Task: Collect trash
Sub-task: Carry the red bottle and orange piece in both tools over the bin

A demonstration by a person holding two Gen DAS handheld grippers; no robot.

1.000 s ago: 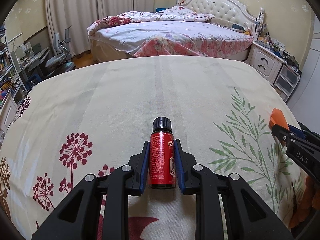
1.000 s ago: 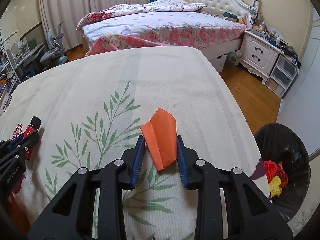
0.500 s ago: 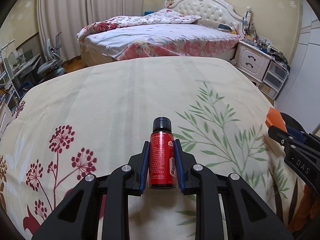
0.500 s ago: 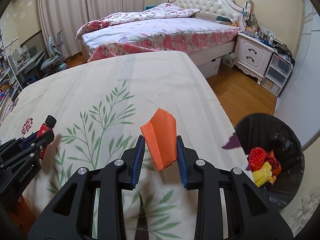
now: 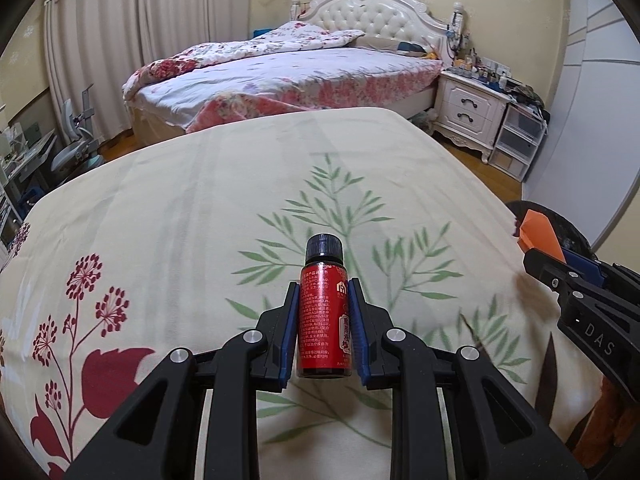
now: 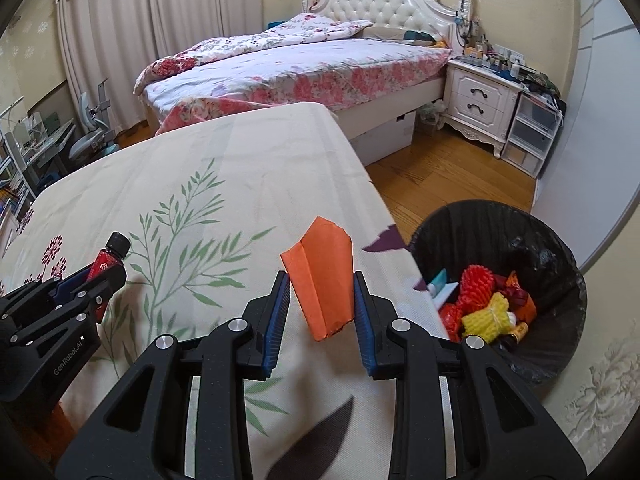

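Bottle first: your left gripper (image 5: 323, 328) pinches a small red-labelled bottle with a black screw cap (image 5: 323, 312), both blue pads pressed against its sides, cap pointing away from you, the bottle raised over the cream bedcover printed with green leaf sprays and dark red flowers (image 5: 180, 208); your right gripper (image 6: 322, 312) is clamped on a folded piece of orange paper (image 6: 322, 276), which stands up between the blue pads and leans a little to the left; that paper hangs over the right-hand edge of the bedcover, just beside the round bin lined with a black bag (image 6: 480, 216); the bin stands on the wooden floor (image 6: 448, 168) against the bed's side, and already holds red and yellow foam netting (image 6: 486, 300), an orange scrap and a small white and teal item; in the right wrist view your left gripper shows at the lower left, well apart from the bin; beyond the bedcover sits a second bed with a floral quilt and a white tufted headboard (image 6: 384, 8), and a white nightstand (image 6: 480, 96) to its right.
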